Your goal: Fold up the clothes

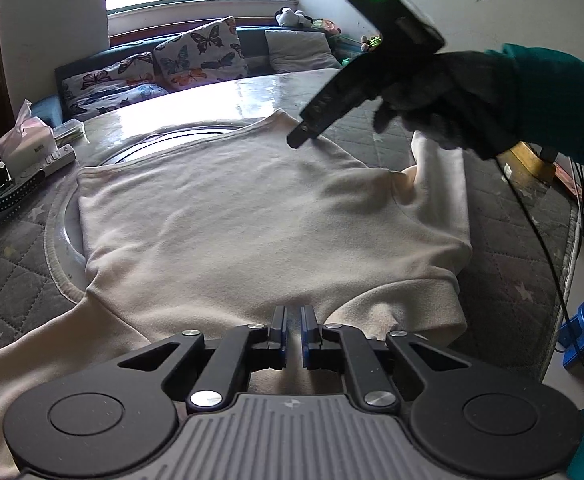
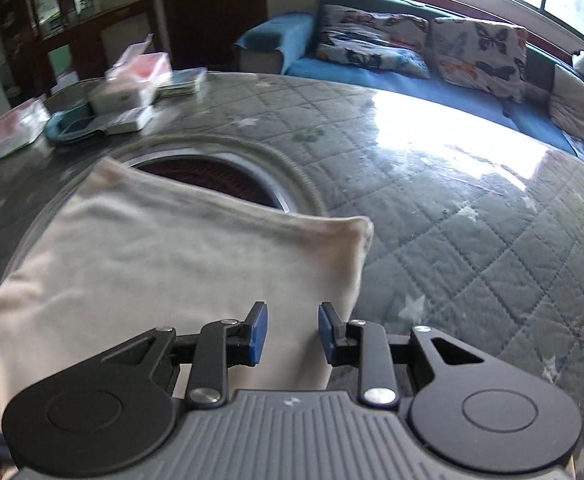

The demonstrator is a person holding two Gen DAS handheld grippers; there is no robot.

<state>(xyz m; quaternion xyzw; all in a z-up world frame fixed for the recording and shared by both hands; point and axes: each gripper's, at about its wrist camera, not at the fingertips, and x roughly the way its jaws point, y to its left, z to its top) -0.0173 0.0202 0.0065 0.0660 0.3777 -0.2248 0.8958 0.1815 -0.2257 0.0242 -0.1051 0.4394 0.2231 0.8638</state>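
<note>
Cream sweatshirt (image 1: 252, 216) spread flat on quilted desk (image 1: 511, 240), hem end nearest left tool (image 1: 294, 330); near sleeve cut off at frame edge. Left tool nearly clenched, grasp indeterminate. Right tool (image 2: 292, 330) released, hovering above far corner.

Cream sweater (image 1: 252, 220) cut off at 7 o'clock by the left-wrist frame edge, one sleeve running out of view. Right gripper (image 1: 303, 138) motion-blurred, fingertip gap unreadable there. Boxes (image 2: 132, 76) at 10 o'clock smeared, labels illegible. Fabric under left gripper (image 1: 293, 328) hidden; grasp uncertain.
</note>
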